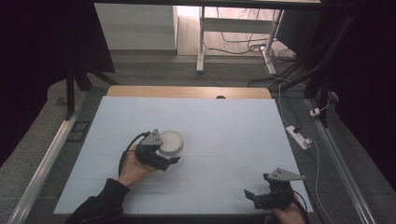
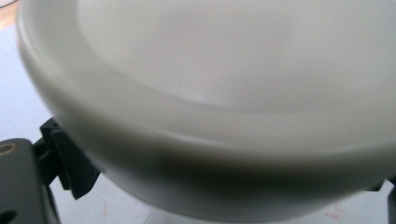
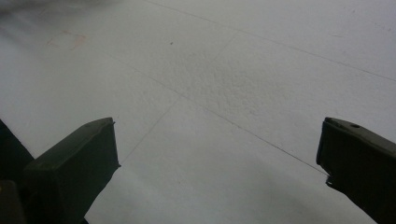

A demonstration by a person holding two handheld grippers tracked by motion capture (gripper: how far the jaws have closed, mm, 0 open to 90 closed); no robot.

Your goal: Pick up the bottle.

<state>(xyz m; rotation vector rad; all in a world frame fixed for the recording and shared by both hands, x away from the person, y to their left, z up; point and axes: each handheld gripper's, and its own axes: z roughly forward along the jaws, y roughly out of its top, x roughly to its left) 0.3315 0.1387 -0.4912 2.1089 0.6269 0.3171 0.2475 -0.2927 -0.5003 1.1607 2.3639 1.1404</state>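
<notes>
While the right gripper point(image 1: 261, 195) is held idle at five o'clock, jaws spread, the bowl point(image 1: 170, 142) is apparently straddled by the left gripper point(image 1: 164, 158), so closing is needed next.

We see the high view dim at its dark edges, with brighter light falling on the floor beyond the table point(image 1: 233, 121). Up close, the white bowl point(image 2: 224, 107) is soft and out of focus, shadowed underneath. The right gripper view looks grey and grainy.

no readable text, no labels, no brands, no numbers anywhere
</notes>
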